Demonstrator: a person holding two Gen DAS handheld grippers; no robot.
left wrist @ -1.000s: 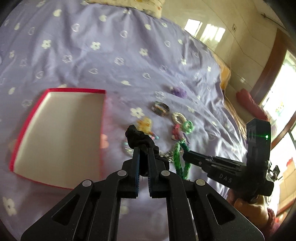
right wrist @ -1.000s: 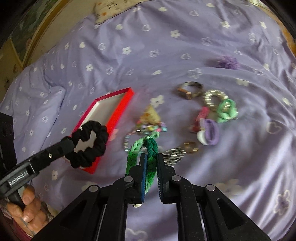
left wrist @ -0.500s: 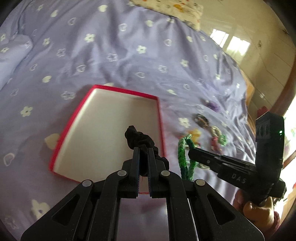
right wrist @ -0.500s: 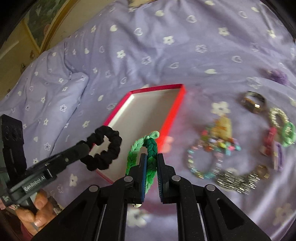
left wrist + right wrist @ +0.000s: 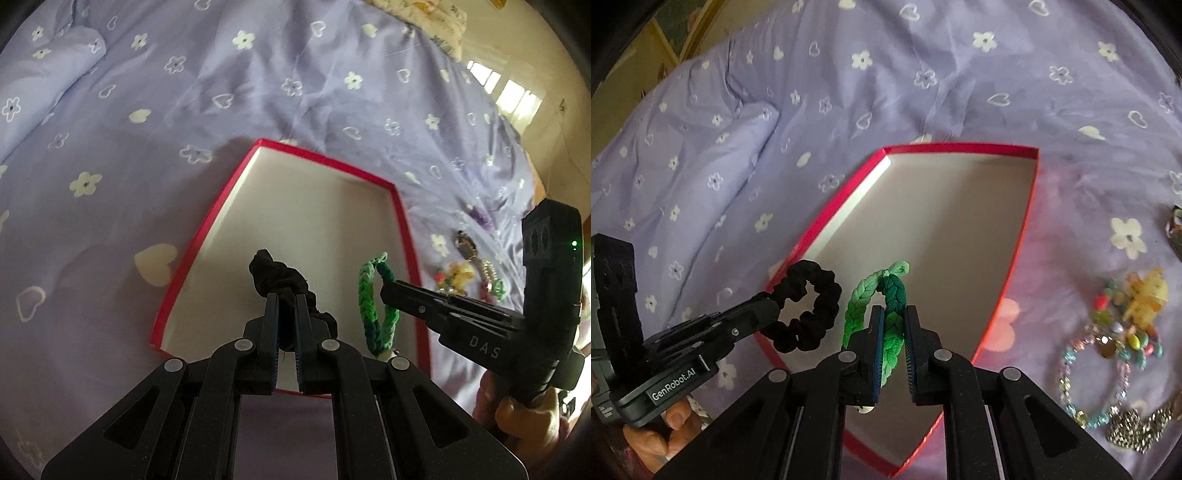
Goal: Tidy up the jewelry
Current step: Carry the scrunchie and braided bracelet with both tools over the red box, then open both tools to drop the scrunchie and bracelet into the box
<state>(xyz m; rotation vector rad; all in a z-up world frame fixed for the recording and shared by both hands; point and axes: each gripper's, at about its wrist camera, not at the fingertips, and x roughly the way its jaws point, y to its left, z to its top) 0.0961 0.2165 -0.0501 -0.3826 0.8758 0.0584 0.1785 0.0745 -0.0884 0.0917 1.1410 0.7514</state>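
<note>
Both claws now over red tray (image 5: 1019,258), beads (image 5: 1115,343) beside.

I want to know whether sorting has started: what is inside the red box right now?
The red box shows only its bare pale floor. The black scrunchie and green braided band hang above it, clamped in the grippers. The near end is hidden behind the jaws.

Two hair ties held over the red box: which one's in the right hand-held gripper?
The green braided hair tie, clamped in the right hand-held gripper. The black scrunchie is in the left hand-held gripper.
</note>
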